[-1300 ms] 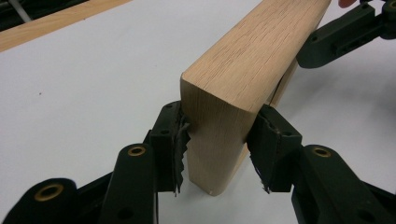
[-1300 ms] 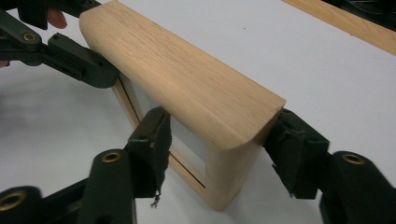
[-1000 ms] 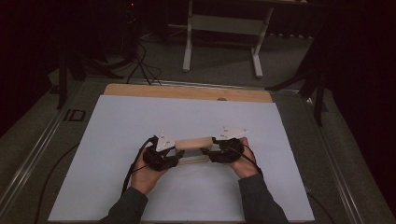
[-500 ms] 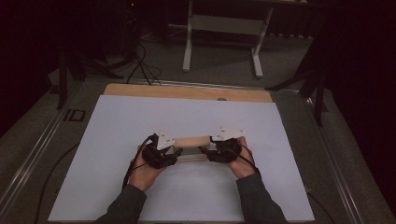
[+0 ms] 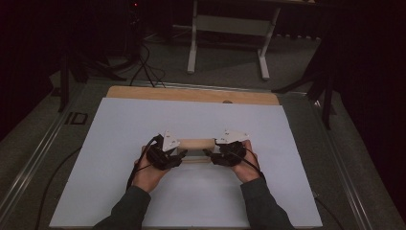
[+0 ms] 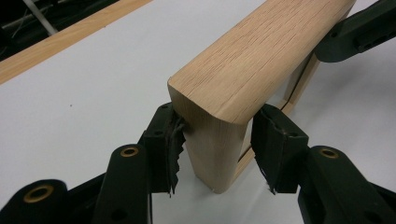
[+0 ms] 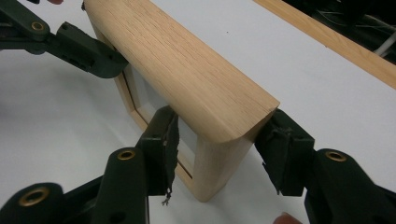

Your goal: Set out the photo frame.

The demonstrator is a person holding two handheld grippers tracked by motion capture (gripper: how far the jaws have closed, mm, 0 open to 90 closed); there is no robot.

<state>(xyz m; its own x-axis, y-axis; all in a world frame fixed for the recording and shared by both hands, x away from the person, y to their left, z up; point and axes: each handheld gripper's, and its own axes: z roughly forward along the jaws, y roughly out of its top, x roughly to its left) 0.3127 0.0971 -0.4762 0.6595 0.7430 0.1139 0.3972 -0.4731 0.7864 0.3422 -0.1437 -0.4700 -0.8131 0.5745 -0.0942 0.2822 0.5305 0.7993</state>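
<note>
Dark room around us, with a white table frame [image 5: 229, 28] and loose cables [image 5: 146, 62] on the floor beyond our work surface. We work on a white sheet [image 5: 143, 124] that covers a board whose bare wooden strip [image 5: 191, 94] shows along the far edge. Our thing is a wooden frame [image 5: 196, 143], pale oak with a thick rounded top bar, standing upright on its edge near the middle of the sheet, a bit toward our side. We have 2 grippers on it, 1 at each end. Our left hand [image 5: 148, 175] brings the left gripper [image 5: 182, 154] to the frame's left end; in the left gripper view the end post [image 6: 217, 140] sits between the 2 black jaws, the left pad [image 6: 166, 144] touching or just at the wood, the right pad [image 6: 273, 149] showing a thin gap, so the jaws stand spread around the post rather than clamping it, and they have just been opening. Our right hand [image 5: 246, 163] brings the right gripper [image 5: 208, 154] to the other end; in the right gripper view the frame's corner [image 7: 224, 154] lies between the jaws, both pads [image 7: 163, 140] close against the wood, but we cannot tell if they press. That view also shows the left gripper's jaw [image 7: 88, 51] at the far end, against the bar.
</note>
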